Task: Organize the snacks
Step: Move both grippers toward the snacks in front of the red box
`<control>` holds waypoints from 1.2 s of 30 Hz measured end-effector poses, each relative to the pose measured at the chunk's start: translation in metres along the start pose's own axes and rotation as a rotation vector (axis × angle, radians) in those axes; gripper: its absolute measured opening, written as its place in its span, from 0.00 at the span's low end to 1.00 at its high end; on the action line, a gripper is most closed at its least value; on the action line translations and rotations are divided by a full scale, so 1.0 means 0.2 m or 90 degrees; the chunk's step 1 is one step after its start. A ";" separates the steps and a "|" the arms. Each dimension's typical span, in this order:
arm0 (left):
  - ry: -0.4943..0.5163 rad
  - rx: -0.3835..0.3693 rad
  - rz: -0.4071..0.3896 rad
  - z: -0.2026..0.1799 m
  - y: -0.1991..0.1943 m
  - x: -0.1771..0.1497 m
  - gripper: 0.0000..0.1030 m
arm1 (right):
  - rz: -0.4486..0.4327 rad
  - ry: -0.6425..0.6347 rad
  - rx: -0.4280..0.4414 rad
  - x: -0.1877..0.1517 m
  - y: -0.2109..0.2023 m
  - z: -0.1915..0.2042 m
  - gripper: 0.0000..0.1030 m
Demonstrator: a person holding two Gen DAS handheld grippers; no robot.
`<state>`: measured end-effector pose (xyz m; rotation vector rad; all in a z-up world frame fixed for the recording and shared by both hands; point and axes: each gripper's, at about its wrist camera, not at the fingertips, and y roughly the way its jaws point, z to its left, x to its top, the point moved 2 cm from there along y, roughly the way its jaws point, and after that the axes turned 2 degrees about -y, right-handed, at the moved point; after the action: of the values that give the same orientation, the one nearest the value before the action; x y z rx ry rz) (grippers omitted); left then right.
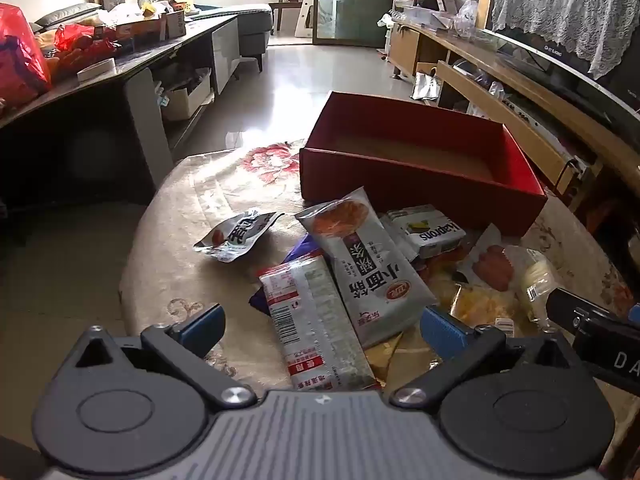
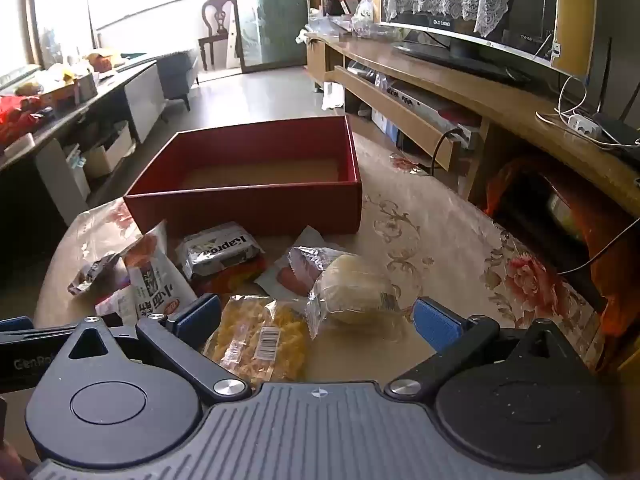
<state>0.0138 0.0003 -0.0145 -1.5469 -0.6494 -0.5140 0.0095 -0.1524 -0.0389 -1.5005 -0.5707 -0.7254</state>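
A red cardboard box (image 1: 420, 184) (image 2: 248, 208) stands empty at the far side of a round table. In front of it lie several snack packets: a grey packet with a round cake picture (image 1: 364, 268) (image 2: 156, 276), a white striped packet (image 1: 316, 320), a small crumpled silver packet (image 1: 240, 236), a Kaprons pack (image 1: 434, 232) (image 2: 220, 252), a yellow snack bag (image 2: 260, 336) and a clear-wrapped pale bun (image 2: 356, 292). My left gripper (image 1: 322, 326) hovers open over the striped and grey packets. My right gripper (image 2: 316, 318) hovers open over the yellow bag and the bun. Neither holds anything.
The table wears a floral cloth (image 2: 460, 248) with bare room to the right of the box. A long dark sideboard (image 1: 120, 80) with bags runs along the left. A wooden TV stand (image 2: 460, 92) with a screen and cables runs along the right.
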 end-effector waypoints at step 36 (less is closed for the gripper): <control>0.014 0.022 0.018 0.04 0.04 -0.03 1.00 | 0.046 -0.037 -0.007 -0.03 0.07 0.05 1.00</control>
<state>0.0146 0.0071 -0.0248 -1.5146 -0.6155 -0.4952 0.0158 -0.1433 -0.0532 -1.5489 -0.5530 -0.6321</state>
